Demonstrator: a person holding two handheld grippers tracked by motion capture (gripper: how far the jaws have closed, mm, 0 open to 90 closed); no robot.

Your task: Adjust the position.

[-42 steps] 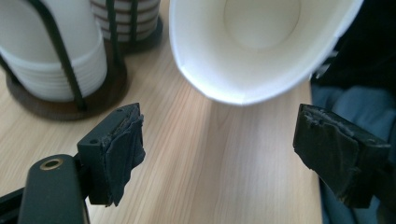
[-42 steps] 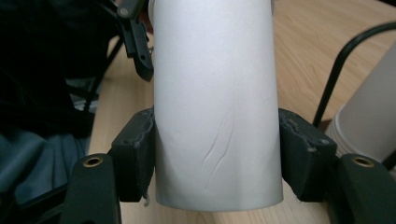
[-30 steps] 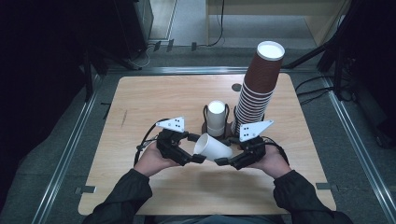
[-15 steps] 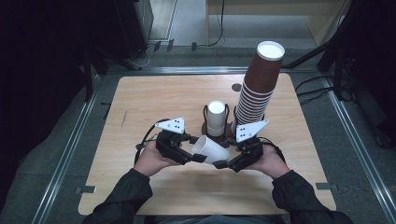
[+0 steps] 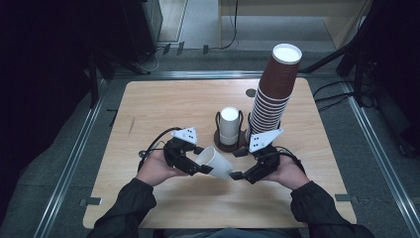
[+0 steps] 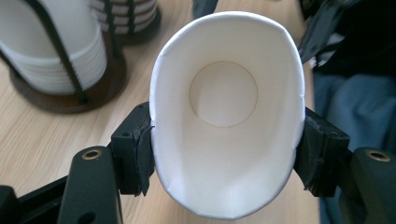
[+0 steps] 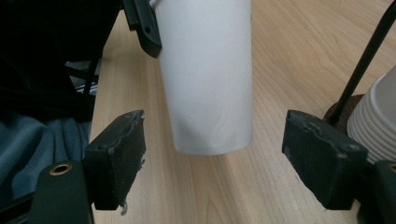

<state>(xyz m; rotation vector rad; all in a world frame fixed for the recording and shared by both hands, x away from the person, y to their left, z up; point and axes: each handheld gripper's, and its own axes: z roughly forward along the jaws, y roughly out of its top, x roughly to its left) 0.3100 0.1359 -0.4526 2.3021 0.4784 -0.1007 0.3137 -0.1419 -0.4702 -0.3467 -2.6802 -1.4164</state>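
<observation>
A white paper cup (image 5: 216,162) lies on its side in the air between my two hands, just above the wooden table (image 5: 168,104). My left gripper (image 5: 202,162) is shut on its rim end. Its jaws have just been closing, and the left gripper view shows the cup's mouth (image 6: 224,93) squeezed into an oval between the pads (image 6: 135,154). My right gripper (image 5: 238,165) is open at the cup's base end. Its jaws have just been opening, and in the right gripper view they stand wide on both sides of the cup (image 7: 208,79) without touching it.
A black wire holder with a stack of white cups (image 5: 229,126) stands just behind my hands. To its right leans a tall tower of brown cups (image 5: 275,91). A small dark disc (image 5: 250,92) lies farther back. Metal rails edge the table.
The left jaws closed on the cup's rim and flattened it. The right jaws spread off the cup's base. Both hands stayed where they were.
</observation>
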